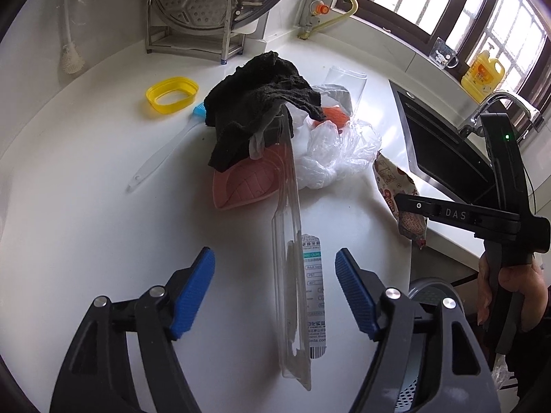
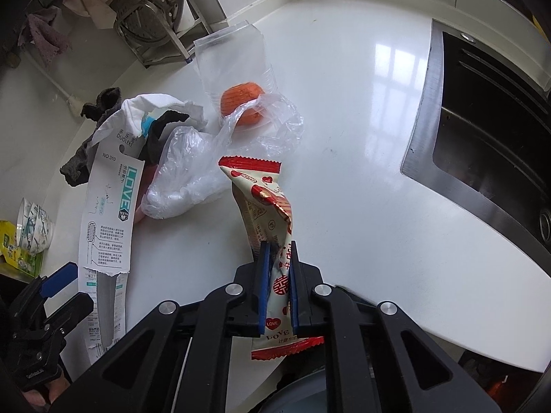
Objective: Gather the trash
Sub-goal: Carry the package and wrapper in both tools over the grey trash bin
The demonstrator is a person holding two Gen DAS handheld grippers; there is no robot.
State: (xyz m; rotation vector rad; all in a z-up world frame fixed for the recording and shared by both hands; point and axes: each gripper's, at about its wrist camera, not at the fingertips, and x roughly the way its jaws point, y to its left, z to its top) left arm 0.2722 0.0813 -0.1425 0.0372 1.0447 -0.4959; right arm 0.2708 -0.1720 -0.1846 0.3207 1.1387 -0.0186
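Counter: white kitchen worktop (image 1: 86,179) under a barred window, with a dark steel sink (image 2: 482,144) set into it at the right.
Back of counter: a metal rack (image 1: 193,17) holding perforated steel trays, a yellow oval ring (image 1: 172,94) and a clear-handled brush with a blue head (image 1: 162,151) lying on the white surface.
Pile in the middle: a black cloth (image 1: 258,110) draped over a pink leaf-shaped dish (image 1: 244,186), crumpled clear plastic bags (image 2: 193,179) just beside it, and an orange round object (image 2: 242,103) half under clear film.
Left gripper (image 1: 275,292): jaws spread wide, blue pads well apart, nothing pressed between them.
Toothbrush package (image 1: 292,275): a long clear blister with a printed card (the card reads LOVE TEETH in the right wrist view), between the open left pads without touching either; its far end reaches up into the pile by the black cloth.
Right gripper (image 2: 278,282): jaws closed tight on a wrapper, gripping it near its lower end.
Snack wrapper (image 2: 265,206): cream with red hearts and red crimped ends, held upright-ish above the counter edge, its top end twisted and leaning toward the plastic bags.
Below the right gripper: a grey rounded rim (image 2: 296,399), partly hidden; I cannot tell what it is.
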